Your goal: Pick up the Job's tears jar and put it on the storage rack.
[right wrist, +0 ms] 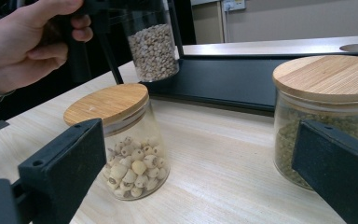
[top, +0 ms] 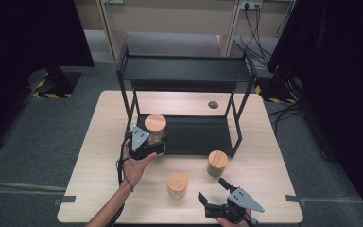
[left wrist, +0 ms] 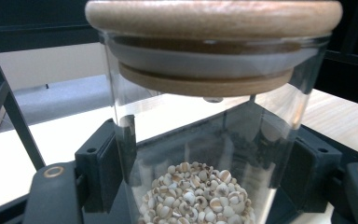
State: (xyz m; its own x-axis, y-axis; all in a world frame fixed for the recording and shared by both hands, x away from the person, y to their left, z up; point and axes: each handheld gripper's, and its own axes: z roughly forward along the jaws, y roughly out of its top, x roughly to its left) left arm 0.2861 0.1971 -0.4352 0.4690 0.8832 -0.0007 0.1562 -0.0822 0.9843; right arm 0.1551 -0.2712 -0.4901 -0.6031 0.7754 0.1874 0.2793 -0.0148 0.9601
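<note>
Three lidded jars sit in the high view: the left gripper (top: 147,142) clamps one jar (top: 155,128) at the rack's (top: 184,71) lower shelf edge, while two stand on the table (top: 99,156) ahead of the right gripper (top: 213,190), whose jaws are spread and empty. The left gripper view adds the held jar's contents (pale grains, low in the glass) and both jaws pressing its walls. From the right gripper view, the jar appears lifted beside the rack's post; smooth glass could slip, or knock the post.
</note>
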